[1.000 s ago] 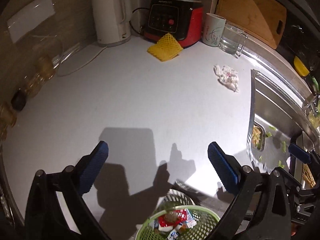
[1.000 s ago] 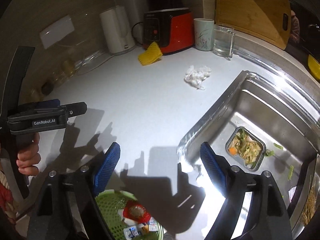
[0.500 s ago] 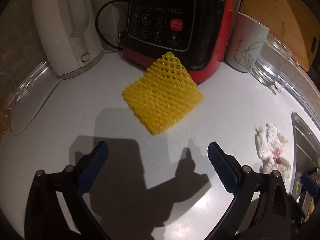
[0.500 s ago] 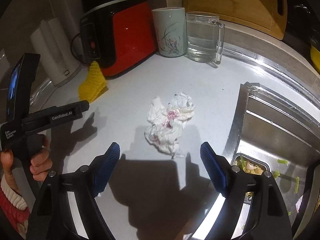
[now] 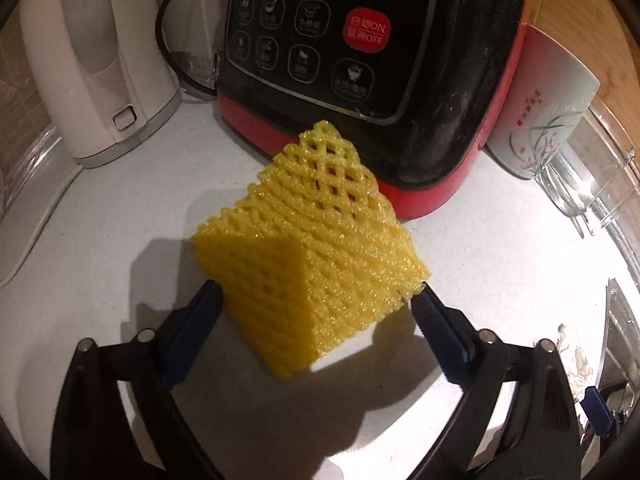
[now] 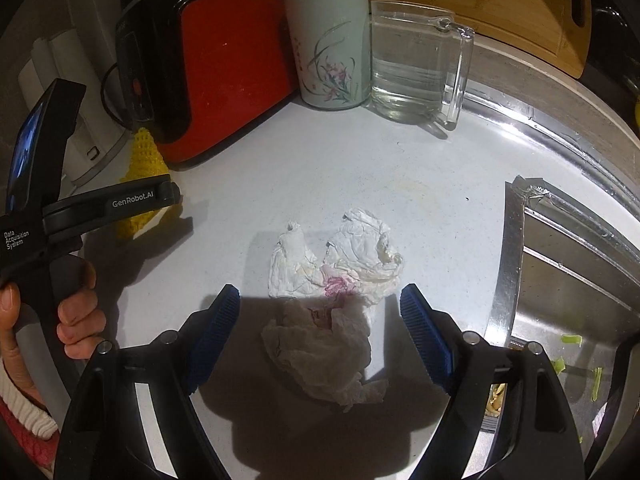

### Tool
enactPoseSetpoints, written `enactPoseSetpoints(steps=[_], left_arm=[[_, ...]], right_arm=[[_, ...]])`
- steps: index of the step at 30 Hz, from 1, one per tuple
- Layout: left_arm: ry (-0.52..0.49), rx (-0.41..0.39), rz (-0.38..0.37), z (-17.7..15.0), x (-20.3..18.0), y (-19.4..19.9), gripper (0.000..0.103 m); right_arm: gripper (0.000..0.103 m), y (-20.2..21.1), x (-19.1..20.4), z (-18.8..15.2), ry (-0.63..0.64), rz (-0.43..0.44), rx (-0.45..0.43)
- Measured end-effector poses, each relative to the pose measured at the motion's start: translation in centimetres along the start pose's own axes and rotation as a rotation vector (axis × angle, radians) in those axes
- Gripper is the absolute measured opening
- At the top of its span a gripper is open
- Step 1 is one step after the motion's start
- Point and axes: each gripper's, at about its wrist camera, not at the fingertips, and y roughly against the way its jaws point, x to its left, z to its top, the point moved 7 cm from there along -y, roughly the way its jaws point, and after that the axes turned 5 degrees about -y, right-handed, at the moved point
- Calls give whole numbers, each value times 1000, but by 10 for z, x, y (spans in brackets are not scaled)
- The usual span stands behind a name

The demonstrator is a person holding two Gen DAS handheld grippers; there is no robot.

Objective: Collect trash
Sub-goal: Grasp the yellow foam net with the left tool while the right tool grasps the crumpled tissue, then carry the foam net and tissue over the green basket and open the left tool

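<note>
A yellow foam fruit net [image 5: 316, 256] lies on the white counter, leaning against the red and black cooker [image 5: 360, 60]. My left gripper [image 5: 316, 320] is open with the net between its blue pads, the near corner of the net reaching in between them. A crumpled white tissue with pink stains [image 6: 332, 304] lies on the counter. My right gripper [image 6: 320, 332] is open around the tissue, its pads on either side. The net also shows in the right wrist view [image 6: 144, 160], behind the left gripper's body.
A white kettle [image 5: 92, 60] stands left of the cooker. A flowered mug [image 6: 332, 48] and a glass jug [image 6: 416, 64] stand behind the tissue, with a wooden board [image 6: 500, 0] at the wall. The steel sink [image 6: 568, 280] with food scraps lies to the right.
Both grippers moved forward from the green basket across the counter. The left now brackets the yellow net, the right now brackets the tissue. Both stayed open.
</note>
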Motion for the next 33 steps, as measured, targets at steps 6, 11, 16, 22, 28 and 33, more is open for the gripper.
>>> enactPoseSetpoints(steps=[6,11,16,22,28,33], left_arm=[[-23,-15,-23,4,0,4,54],[14,-17,-88,6,9,8,29],[2,-40,-93,7,16,17,21],[-11,-65,-83,2,27,36,20],[-43,-83,-96,-25,22,81,20],[-65,-77,-118,-58,19,120,20]], right_arm=[[45,-7,-2,-1,6,-6,22],[23,-6,-1,-3,-1,0,18],[20,-1,2,-5,-1,3,10],[19,17,0,-8,-20,11,-6],[19,48,1,-19,-18,21,-29],[19,90,6,-40,-21,33,-48]])
